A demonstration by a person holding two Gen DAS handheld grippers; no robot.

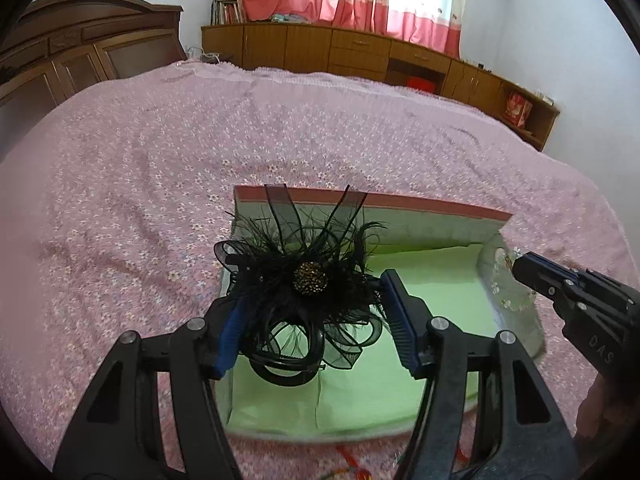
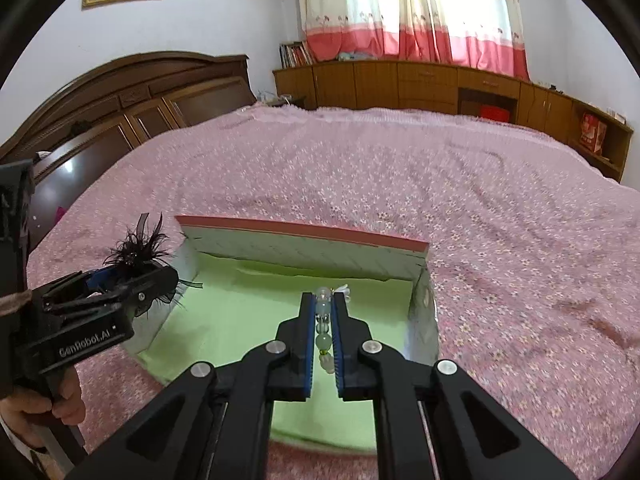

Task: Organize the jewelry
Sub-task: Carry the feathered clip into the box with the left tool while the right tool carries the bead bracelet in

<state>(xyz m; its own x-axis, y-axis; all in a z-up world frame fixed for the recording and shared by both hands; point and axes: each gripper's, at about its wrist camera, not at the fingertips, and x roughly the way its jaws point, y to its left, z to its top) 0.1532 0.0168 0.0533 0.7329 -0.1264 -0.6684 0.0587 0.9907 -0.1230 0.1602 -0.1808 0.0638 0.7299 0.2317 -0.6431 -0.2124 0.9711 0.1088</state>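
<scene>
A black feather hair ornament [image 1: 311, 277] with a gold beaded centre hangs between the blue pads of my left gripper [image 1: 312, 284], which is shut on it. It hovers over the left end of an open box [image 1: 400, 200] with a red rim and green lining. From the right wrist view the same ornament [image 2: 136, 248] sticks up out of the left gripper [image 2: 156, 276] at the box's left wall. My right gripper [image 2: 323, 300] is shut on a string of pale green and clear beads [image 2: 323, 340] above the box [image 2: 300, 228]. Its tip [image 1: 520, 266] shows at the box's right end.
The box lies on a bed with a pink floral cover [image 1: 160, 160]. A dark wooden headboard [image 2: 120, 96] stands at the left and low wooden cabinets [image 2: 420, 80] run along the far wall under curtains. A hand [image 2: 40, 404] grips the left tool. Small red items [image 1: 352, 456] lie before the box.
</scene>
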